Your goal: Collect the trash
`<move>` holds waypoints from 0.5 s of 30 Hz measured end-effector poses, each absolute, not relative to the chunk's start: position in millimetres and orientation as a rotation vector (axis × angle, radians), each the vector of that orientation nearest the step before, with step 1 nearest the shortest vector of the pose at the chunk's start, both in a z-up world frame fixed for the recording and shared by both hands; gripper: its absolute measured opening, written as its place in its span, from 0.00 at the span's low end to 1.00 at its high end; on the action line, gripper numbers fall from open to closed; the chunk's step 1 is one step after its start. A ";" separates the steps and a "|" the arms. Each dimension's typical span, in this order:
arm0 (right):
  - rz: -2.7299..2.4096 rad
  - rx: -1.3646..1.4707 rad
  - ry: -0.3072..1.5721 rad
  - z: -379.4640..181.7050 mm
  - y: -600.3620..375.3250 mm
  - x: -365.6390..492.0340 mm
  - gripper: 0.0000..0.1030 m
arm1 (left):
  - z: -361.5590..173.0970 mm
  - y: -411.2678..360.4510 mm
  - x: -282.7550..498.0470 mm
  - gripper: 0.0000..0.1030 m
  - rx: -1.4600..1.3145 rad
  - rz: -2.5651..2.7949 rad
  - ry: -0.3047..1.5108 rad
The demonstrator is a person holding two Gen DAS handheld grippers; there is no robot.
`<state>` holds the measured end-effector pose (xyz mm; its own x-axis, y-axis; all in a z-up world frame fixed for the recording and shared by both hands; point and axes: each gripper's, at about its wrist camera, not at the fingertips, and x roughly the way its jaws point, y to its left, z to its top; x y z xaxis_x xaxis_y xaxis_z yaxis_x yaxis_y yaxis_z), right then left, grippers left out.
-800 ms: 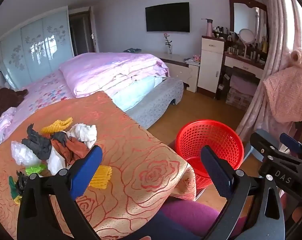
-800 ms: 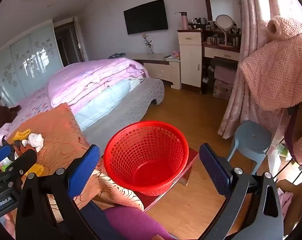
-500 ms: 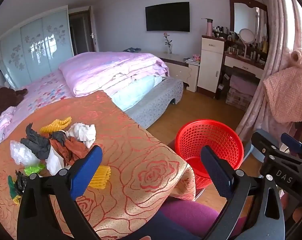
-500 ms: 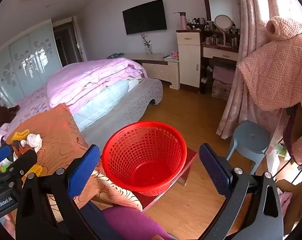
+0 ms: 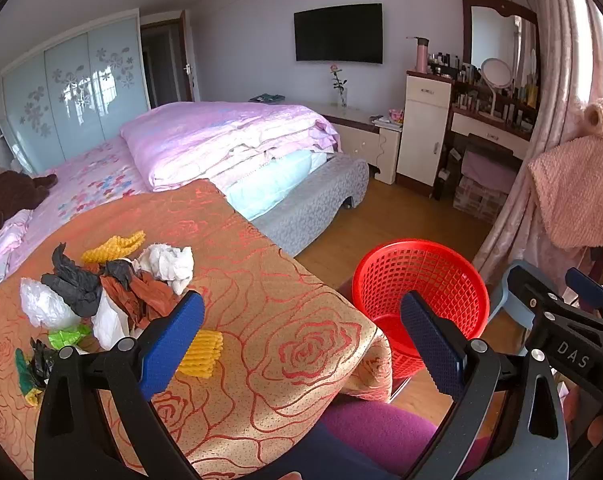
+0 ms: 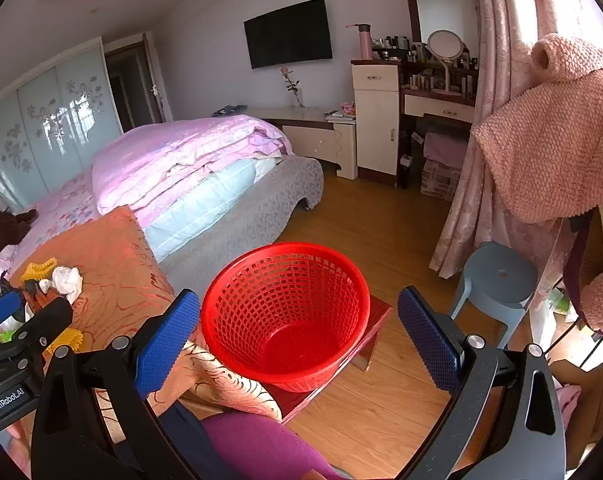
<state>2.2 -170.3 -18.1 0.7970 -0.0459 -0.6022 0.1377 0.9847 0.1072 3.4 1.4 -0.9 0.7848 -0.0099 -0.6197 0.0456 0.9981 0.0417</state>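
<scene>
Trash pile (image 5: 113, 292) lies left of spread, empty left gripper (image 5: 301, 332); right gripper (image 6: 299, 332) likewise.

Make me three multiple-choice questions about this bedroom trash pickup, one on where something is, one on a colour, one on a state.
1. Where is the trash pile?
A. on the orange rose-patterned cloth
B. on the floor
C. in the basket

2. What colour is the mesh basket?
A. blue
B. red
C. white

3. What is in the basket?
A. crumpled tissue
B. black bags
C. nothing

Answers: 1 A, the scraps lie heaped on the cloth. 2 B, its mesh wall is bright red. 3 C, the right wrist view shows its bare bottom.
</scene>
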 end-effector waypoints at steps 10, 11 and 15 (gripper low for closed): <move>-0.100 0.150 0.646 -19.4 -170.0 2.3 0.93 | -3.8 2.6 3.6 0.92 0.053 -0.025 0.670; -0.100 0.151 0.647 -19.4 -170.0 2.3 0.93 | -4.0 3.3 3.6 0.92 0.052 -0.025 0.671; -0.099 0.151 0.647 -19.7 -170.0 2.7 0.93 | -5.7 4.0 3.9 0.92 0.050 -0.021 0.672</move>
<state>2.7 -170.0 -19.7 0.7936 -0.0449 -0.6067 0.1388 0.9844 0.1086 3.9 4.0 -5.7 0.7822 -0.0036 -0.6230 0.0358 0.9986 0.0392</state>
